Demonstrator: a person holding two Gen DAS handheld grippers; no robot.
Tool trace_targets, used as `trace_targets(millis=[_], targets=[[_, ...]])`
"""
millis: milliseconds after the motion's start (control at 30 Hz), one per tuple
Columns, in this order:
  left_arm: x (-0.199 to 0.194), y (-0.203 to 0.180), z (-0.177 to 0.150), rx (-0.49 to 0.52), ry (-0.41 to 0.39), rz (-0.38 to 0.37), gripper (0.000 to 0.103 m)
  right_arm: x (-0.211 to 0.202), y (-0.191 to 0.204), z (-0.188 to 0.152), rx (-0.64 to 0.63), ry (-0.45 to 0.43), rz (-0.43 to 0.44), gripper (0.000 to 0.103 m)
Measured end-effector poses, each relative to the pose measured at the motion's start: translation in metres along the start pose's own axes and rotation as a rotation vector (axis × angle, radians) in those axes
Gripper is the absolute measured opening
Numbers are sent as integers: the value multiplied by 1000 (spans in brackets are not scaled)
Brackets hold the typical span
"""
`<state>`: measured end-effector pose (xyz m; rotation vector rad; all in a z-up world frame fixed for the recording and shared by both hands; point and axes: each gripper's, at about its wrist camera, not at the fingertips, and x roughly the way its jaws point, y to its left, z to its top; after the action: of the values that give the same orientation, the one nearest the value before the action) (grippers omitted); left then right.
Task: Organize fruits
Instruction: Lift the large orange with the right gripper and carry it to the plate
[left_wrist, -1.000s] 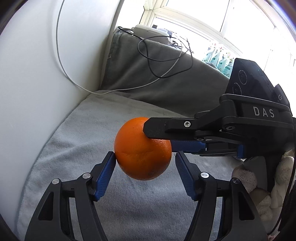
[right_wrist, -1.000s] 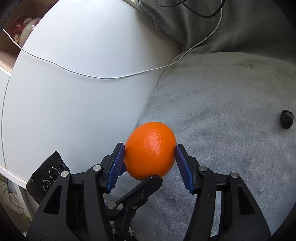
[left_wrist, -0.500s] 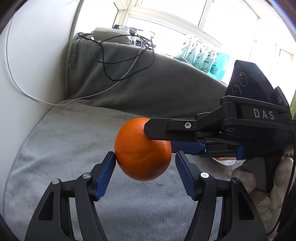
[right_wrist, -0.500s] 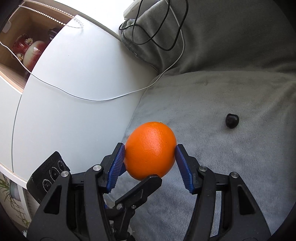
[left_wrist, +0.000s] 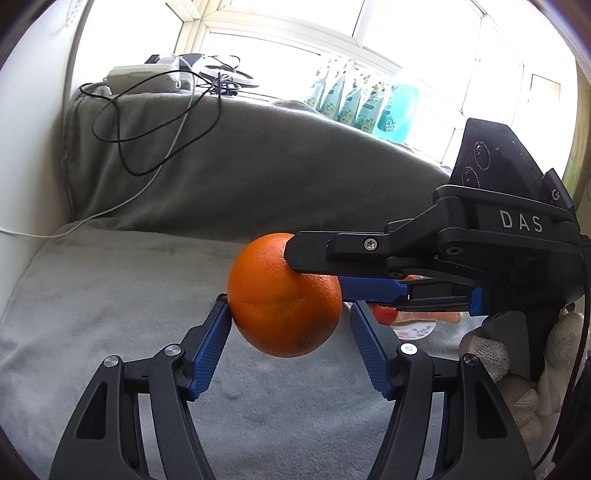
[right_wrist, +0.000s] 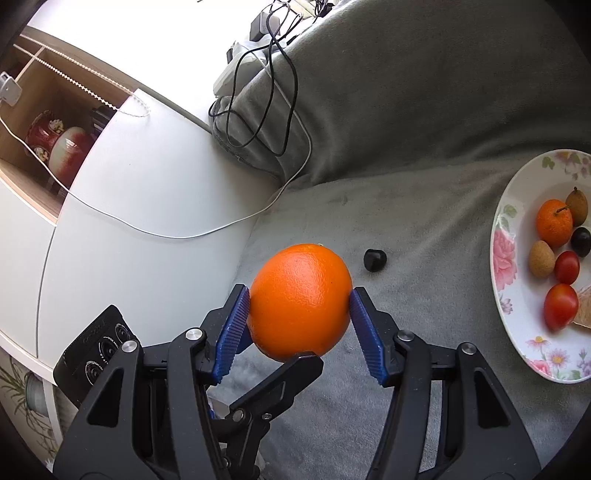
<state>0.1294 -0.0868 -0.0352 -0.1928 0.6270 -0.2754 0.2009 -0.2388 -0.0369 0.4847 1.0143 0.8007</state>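
Observation:
A large orange (left_wrist: 280, 299) hangs in the air above a grey blanket. My right gripper (right_wrist: 300, 308) is shut on the orange (right_wrist: 301, 301), both blue pads pressed to its sides. In the left wrist view the right gripper's fingers (left_wrist: 332, 254) reach in from the right and clamp the orange. My left gripper (left_wrist: 290, 339) sits under it: its left pad touches the orange and its right pad stands a little off. A small dark fruit (right_wrist: 375, 259) lies on the blanket. A floral plate (right_wrist: 496, 266) at the right holds several small fruits.
A white cabinet side (right_wrist: 140, 206) stands at the left with a thin white cable (right_wrist: 184, 236) across it. A grey cushion back (left_wrist: 258, 166) carries tangled black cables (right_wrist: 258, 92) and a power strip (left_wrist: 147, 77). Bottles (left_wrist: 362, 107) line the windowsill.
Both grippers have swung right together with the orange. The plate has come into view at the right, and the dark fruit has shifted left in the right wrist view.

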Motion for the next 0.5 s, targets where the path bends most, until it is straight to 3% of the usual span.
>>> trace_targets(millis=[500], targets=[[50,-53,7,67,58,-93,66,-41,-60,16,82,-73,-65,59]])
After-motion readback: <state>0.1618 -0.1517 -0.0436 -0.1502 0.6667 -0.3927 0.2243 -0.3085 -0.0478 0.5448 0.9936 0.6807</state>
